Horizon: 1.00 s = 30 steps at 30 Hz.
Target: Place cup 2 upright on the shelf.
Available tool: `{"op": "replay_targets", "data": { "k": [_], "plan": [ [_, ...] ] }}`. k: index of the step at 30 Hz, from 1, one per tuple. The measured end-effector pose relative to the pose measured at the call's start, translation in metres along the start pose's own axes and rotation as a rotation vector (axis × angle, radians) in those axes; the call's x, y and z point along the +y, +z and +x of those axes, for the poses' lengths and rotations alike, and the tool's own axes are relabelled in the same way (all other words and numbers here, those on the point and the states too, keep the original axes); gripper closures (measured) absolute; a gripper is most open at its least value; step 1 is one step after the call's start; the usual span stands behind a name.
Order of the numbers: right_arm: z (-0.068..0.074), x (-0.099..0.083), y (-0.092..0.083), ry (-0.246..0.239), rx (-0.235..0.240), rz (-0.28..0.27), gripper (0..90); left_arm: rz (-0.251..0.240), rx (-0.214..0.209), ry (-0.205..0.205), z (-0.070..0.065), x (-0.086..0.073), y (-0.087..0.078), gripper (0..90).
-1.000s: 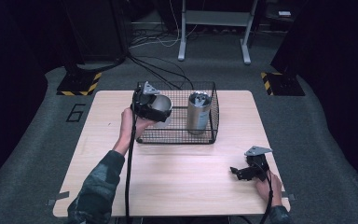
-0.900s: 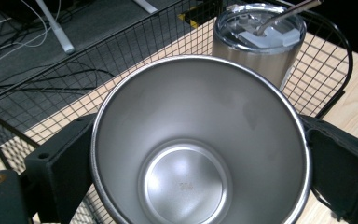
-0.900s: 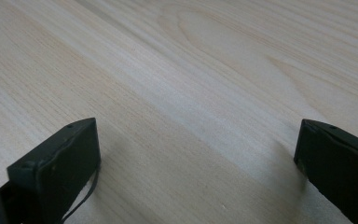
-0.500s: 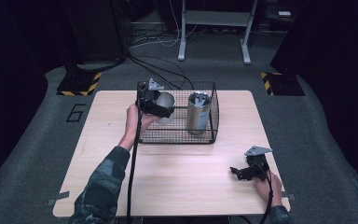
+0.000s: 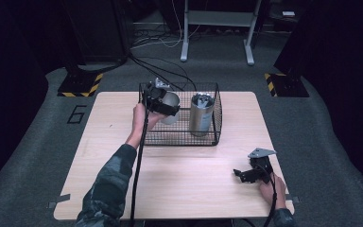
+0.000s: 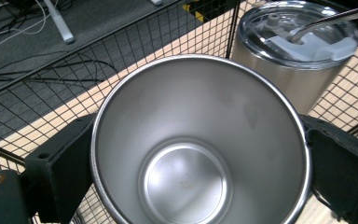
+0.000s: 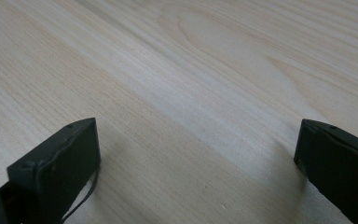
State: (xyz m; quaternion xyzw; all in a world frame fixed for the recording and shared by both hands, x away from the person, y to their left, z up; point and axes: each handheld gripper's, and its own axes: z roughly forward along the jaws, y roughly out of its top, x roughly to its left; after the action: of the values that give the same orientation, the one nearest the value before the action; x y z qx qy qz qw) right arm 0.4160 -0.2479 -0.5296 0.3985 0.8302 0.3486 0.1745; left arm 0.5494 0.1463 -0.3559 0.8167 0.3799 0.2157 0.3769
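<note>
Cup (image 6: 200, 154): brushed metal, satin sheen inside, polished rim; lower centre of the left gripper view, clamped between matt black jaws of the left gripper (image 5: 158, 98). Tumbler (image 6: 298, 51): brushed metal wall with clear glossy plastic lid, upper right of that view; basket (image 5: 179, 137): thin black wire mesh, matt. Table (image 7: 205, 84): pale wood, smooth, fine straight grain, low sheen; right gripper (image 5: 246, 174): matt black, with a grey plate on top; floor (image 5: 340, 156) at the right of the high view: grey, rough carpet-like texture.
</note>
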Motion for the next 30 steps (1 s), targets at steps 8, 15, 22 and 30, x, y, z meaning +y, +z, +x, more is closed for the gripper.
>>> {"op": "replay_targets", "data": {
  "k": [8, 15, 22, 30],
  "plan": [
    [0.000, 0.000, 0.000, 0.000, 0.000, 0.000, 0.0, 0.033, 0.002, -0.031, 0.005, -0.003, 0.018, 5.9],
    [0.000, 0.000, 0.000, 0.000, 0.000, 0.000, 0.0, 0.053, 0.010, -0.049, 0.009, -0.008, 0.028, 5.9],
    [0.000, 0.000, 0.000, 0.000, 0.000, 0.000, 0.0, 0.074, 0.007, -0.059, 0.010, -0.010, 0.037, 5.9],
    [0.000, 0.000, 0.000, 0.000, 0.000, 0.000, 0.0, 0.096, 0.006, -0.066, 0.012, -0.015, 0.046, 5.9]
  ]
}}
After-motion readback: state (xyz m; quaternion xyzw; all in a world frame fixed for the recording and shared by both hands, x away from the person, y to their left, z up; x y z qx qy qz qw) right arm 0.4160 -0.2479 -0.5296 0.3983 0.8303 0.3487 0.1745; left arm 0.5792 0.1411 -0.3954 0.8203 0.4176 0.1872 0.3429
